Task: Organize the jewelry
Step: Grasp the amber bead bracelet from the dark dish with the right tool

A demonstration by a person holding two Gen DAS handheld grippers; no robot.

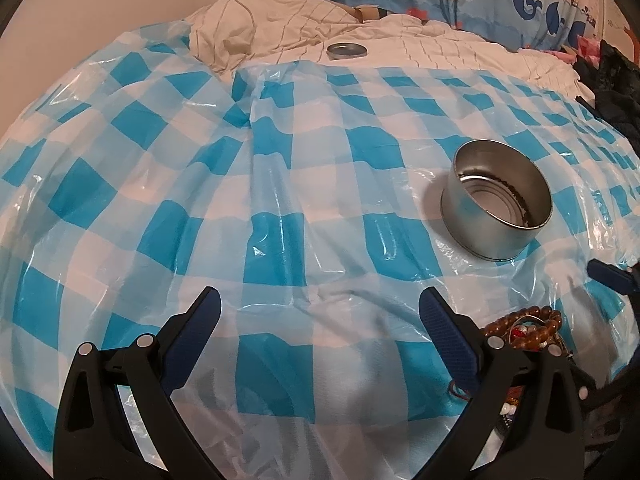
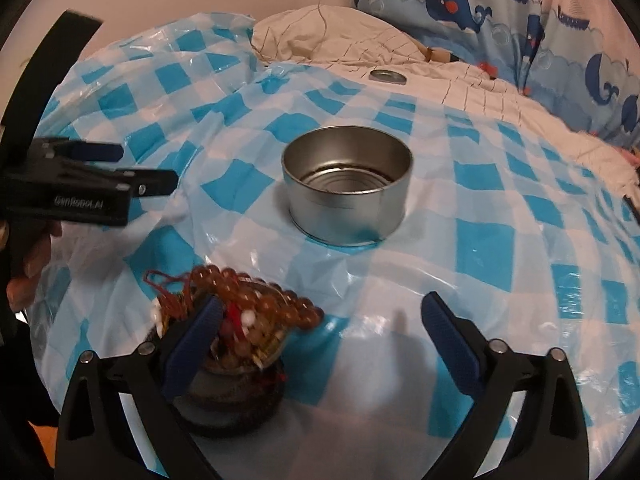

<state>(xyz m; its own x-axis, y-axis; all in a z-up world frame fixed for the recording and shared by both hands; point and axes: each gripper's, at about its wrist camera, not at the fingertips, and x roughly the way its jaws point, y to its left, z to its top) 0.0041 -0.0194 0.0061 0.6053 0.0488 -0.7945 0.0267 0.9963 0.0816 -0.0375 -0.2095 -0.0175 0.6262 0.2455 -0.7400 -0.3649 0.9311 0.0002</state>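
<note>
A round silver tin (image 2: 347, 191) stands open on the blue-and-white checked plastic sheet (image 2: 500, 248); it also shows in the left wrist view (image 1: 497, 204), with a dark thin strand along its inner floor. A heap of brown bead bracelets (image 2: 248, 312) with red cord lies on a dark round pad in front of the tin; it shows in the left wrist view (image 1: 524, 330) beside my right finger. My right gripper (image 2: 320, 320) is open, its left finger against the heap. My left gripper (image 1: 320, 312) is open and empty over bare sheet, and shows in the right wrist view (image 2: 100, 168).
The tin's lid (image 1: 346, 50) lies on the cream quilt at the far edge; it also shows in the right wrist view (image 2: 387, 76). Whale-print bedding (image 2: 520, 12) is at the back right. Dark clothing (image 1: 616, 88) lies at the right edge.
</note>
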